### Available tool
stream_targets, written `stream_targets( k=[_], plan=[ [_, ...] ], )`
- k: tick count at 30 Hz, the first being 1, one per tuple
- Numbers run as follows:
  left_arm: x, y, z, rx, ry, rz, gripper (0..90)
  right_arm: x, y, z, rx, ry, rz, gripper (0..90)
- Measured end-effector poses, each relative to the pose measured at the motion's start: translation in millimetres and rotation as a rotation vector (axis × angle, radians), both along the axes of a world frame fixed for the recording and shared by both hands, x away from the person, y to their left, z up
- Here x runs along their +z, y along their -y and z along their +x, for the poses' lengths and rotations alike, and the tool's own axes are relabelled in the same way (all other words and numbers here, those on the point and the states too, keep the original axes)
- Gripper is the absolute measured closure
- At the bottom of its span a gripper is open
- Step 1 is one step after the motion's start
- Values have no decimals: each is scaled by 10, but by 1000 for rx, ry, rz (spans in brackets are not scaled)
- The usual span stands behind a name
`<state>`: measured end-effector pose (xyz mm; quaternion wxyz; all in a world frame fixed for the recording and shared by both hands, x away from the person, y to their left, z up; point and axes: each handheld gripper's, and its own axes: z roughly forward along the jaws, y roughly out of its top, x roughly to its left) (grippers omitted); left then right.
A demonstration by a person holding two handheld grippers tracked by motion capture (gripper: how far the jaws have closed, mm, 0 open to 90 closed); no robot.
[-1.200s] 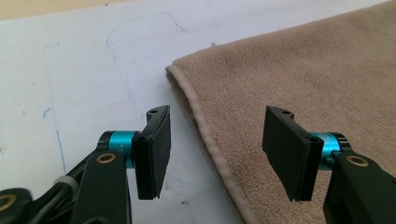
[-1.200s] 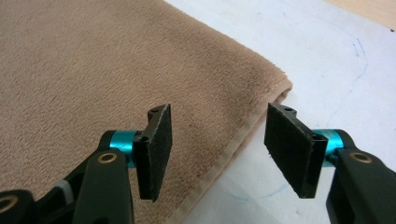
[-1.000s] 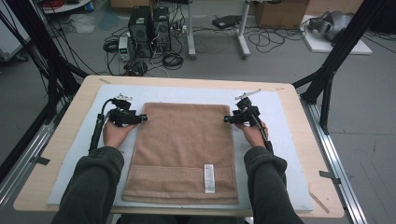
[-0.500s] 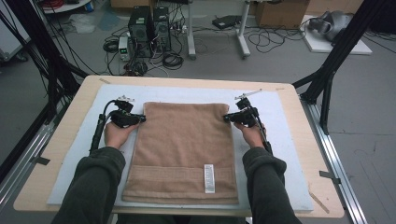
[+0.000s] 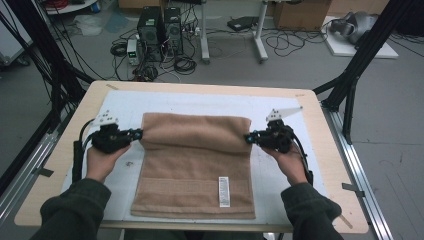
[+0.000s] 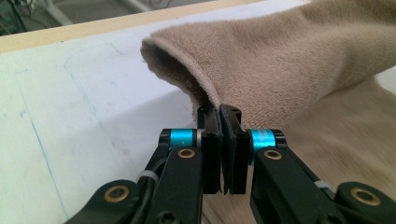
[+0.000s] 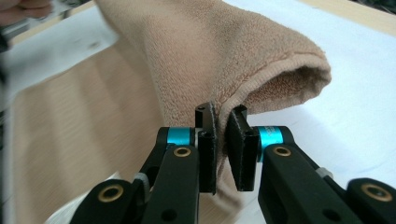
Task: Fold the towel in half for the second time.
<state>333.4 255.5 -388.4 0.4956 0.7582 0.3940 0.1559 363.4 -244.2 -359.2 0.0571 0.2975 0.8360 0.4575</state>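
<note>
Wooden table [image 5: 60,165] with a white mat [image 5: 280,107] on top; cables and computer boxes [image 5: 160,27] sit on the floor behind. Tan towel [image 5: 195,175] lies on the mat, its far edge lifted and rolled toward the person. Left gripper [image 5: 135,134] has just closed and pinches the towel's left far corner; right gripper [image 5: 248,138] has likewise just closed, pinching the right far corner. White label [image 5: 224,191] faces up near the towel's near edge.

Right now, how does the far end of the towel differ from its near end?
The far end of the towel is lifted and curls over toward the person; the near end lies flat on the table. The left gripper and right gripper pinch the far end's corners; nothing holds the near end, which bears the white label. Both are the same tan terry.
</note>
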Motion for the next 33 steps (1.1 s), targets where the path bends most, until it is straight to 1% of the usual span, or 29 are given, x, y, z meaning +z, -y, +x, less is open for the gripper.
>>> stream_targets(
  k=[2, 3, 4, 6, 7, 8, 11, 12, 13, 14, 15, 16, 17, 18, 19, 20, 22, 23, 24, 25, 27, 28, 30, 31, 33],
  plan=[
    [-113, -33, -209, -29, -24, -7, 869, -100, 30, -183, 21, -14, 11, 831],
    [-182, -30, -294, -39, -41, -7, 869, -166, 34, -262, 36, -25, 5, 831],
    [-249, -22, -368, -53, -61, 1, 869, -241, 34, -329, 44, -37, -13, 831],
    [-373, -11, -475, -70, -80, 14, 869, -404, 31, -427, 52, -69, -33, 829],
    [-431, -20, -503, -72, -102, 7, 868, -483, 31, -455, 53, -84, -50, 826],
    [-456, -23, -513, -72, -111, 3, 866, -578, 48, -472, 47, -109, -49, 824],
    [-469, -24, -516, -77, -127, 21, 846, -726, 98, -471, 34, -143, -6, 797],
    [-451, -18, -513, -72, -125, 35, 817, -739, 115, -466, 32, -147, 13, 759],
    [-422, -20, -506, -70, -124, 38, 776, -731, 129, -461, 32, -145, 17, 692],
    [-401, -22, -501, -72, -123, 38, 722, -708, 147, -445, 18, -140, 14, 617],
    [-368, -19, -497, -70, -114, 55, 668, -684, 159, -438, 8, -146, 16, 583],
    [-337, -22, -489, -65, -104, 67, 629, -646, 172, -432, 7, -138, 15, 538],
    [-308, -30, -469, -56, -102, 59, 589, -602, 180, -429, -1, -117, 4, 482],
    [-294, -33, -453, -50, -101, 58, 543, -543, 186, -417, -25, -102, -6, 452],
    [-273, -37, -428, -42, -102, 67, 513, -506, 189, -403, -28, -97, -13, 446],
    [-252, -38, -403, -36, -99, 69, 487, -458, 185, -384, -34, -83, -26, 419],
    [-201, -30, -351, -29, -93, 64, 456, -368, 164, -327, -53, -62, -43, 391],
    [-178, -16, -328, -21, -86, 55, 450, -331, 141, -286, -51, -59, -43, 386],
    [-152, 1, -290, -20, -86, 63, 456, -303, 112, -239, -48, -47, -52, 384],
    [-133, 27, -251, -18, -85, 66, 455, -281, 73, -191, -48, -46, -61, 381],
    [-102, 86, -168, -11, -69, 84, 455, -262, -13, -85, -38, -49, -72, 381],
    [-91, 113, -118, -14, -71, 84, 453, -266, -54, -35, -33, -48, -87, 380],
    [-81, 163, -6, -19, -79, 89, 441, -295, -129, 67, -16, -65, -87, 373],
    [-92, 185, 65, -18, -95, 92, 439, -310, -152, 98, -10, -69, -90, 359],
    [-143, 202, 149, -25, -132, 75, 413, -359, -201, 166, -4, -106, -89, 329]
  ],
)
